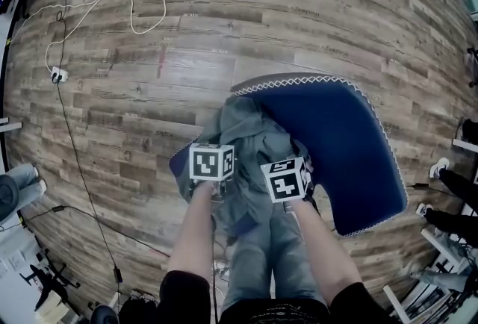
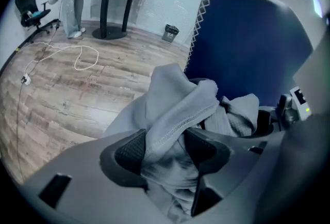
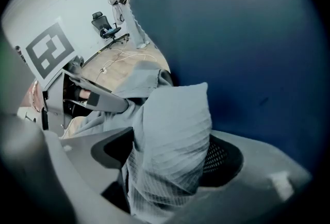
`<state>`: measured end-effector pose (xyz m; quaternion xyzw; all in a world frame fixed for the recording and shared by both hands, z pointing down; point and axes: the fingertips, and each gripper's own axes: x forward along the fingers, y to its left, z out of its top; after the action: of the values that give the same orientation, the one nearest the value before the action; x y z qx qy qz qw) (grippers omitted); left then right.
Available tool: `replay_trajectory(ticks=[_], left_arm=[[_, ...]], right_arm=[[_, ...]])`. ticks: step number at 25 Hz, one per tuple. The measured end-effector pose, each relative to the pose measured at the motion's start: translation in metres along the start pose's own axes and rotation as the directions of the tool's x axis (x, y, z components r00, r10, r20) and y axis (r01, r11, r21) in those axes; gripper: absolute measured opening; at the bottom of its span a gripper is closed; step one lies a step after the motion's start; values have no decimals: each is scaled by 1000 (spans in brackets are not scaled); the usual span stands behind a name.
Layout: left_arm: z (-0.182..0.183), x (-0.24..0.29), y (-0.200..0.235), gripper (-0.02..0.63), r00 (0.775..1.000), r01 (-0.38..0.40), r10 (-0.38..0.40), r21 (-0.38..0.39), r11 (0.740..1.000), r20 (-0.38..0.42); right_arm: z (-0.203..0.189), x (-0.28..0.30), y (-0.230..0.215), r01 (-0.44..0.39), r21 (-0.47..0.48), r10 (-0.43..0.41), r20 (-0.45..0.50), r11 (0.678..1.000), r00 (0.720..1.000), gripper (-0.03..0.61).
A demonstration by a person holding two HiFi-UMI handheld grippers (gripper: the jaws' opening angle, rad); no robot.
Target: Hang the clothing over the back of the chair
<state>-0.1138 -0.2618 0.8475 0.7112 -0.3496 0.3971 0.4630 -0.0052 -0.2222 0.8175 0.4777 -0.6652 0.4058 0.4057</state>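
Over wood floor (image 1: pixel 224 31), grips grey clothing (image 1: pixel 250 136) in right gripper (image 3: pixel 170 166) jaws, leaves it loose between wide left gripper (image 2: pixel 165 153) jaws, for draping over blue chair (image 1: pixel 343 136) back

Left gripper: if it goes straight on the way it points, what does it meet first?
The grey garment: a fold of it stands right between the jaws of the left gripper. Behind that fold comes probably the blue chair, though depth there is unclear.
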Motion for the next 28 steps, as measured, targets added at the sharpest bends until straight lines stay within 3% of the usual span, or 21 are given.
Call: replay_trajectory(ticks=[8,10,14,18,24,28], left_arm=[[-5,20,-11,197,998,50,-50,-5,999,-36],[-6,20,-14,145,998,51,-51,13,999,-32],[-2,23,-19,88,999,49,-50,-13,999,-12],[-2,17,-27,71,1000,19,-17,108,994,-21],[0,3,-37,58,998,52,-56,95,994,36],[0,-12,-51,57,994,76,-86,146,986,68]], right_arm=[[0,16,0,-1,21,1,-42,1000,999,356],[1,18,-5,-3,54,6,-48,999,999,238],[2,19,-11,-12,43,15,-54,999,998,195],[-4,18,-9,-11,56,13,-47,998,999,110],[4,5,-2,-45,11,45,21,999,999,84],[11,-13,1,-65,-4,65,87,998,994,81]])
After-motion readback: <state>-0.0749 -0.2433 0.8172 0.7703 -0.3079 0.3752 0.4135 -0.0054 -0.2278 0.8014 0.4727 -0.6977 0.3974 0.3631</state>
